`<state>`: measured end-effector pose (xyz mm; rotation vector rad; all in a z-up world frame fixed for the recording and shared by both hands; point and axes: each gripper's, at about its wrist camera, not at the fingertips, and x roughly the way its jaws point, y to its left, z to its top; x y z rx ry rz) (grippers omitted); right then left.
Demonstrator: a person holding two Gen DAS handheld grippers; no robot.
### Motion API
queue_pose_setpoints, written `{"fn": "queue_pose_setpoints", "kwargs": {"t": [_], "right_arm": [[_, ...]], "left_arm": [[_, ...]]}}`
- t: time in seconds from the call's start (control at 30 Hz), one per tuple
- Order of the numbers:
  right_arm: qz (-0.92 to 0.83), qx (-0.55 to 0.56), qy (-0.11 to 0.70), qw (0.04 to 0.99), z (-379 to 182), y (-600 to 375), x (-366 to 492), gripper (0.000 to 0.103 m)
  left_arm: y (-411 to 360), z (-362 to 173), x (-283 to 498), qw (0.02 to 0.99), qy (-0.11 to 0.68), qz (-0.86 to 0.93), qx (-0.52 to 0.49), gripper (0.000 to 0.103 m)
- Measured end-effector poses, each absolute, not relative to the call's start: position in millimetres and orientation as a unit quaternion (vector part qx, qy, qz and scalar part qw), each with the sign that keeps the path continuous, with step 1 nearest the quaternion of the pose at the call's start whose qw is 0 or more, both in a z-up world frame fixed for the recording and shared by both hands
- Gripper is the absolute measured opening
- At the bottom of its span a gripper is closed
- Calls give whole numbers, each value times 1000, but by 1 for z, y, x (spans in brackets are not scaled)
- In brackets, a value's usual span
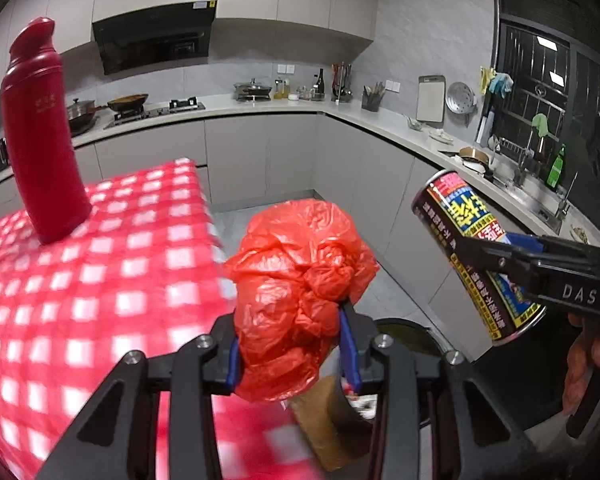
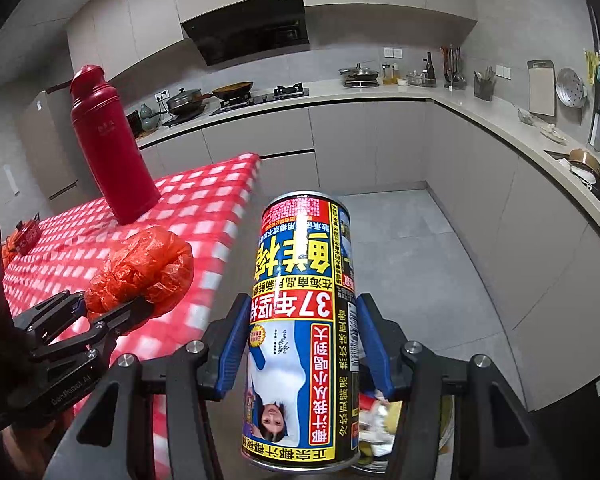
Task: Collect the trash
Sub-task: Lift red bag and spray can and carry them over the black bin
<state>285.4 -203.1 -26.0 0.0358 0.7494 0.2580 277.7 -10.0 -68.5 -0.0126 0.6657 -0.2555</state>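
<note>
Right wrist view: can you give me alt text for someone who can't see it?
The right claw grips a printed drink can between blue pads, above a grey kitchen floor. To its left, the left claw holds a crumpled red plastic bag over a red-checked table bearing a tall red flask.

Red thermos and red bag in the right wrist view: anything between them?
Nothing; only bare checked tablecloth lies between the thermos and the bag there.
</note>
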Motion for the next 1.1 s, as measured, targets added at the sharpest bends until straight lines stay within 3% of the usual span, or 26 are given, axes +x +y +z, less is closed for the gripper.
{"fn": "queue_pose_setpoints", "kwargs": {"t": [0.5, 1.1], "right_arm": [[106, 20, 403, 909, -82, -311, 274, 55], [127, -8, 432, 893, -153, -317, 277, 55]], "left_arm": [[-86, -120, 267, 921, 370, -122, -19, 40], [-122, -175, 265, 911, 396, -112, -24, 40]]}}
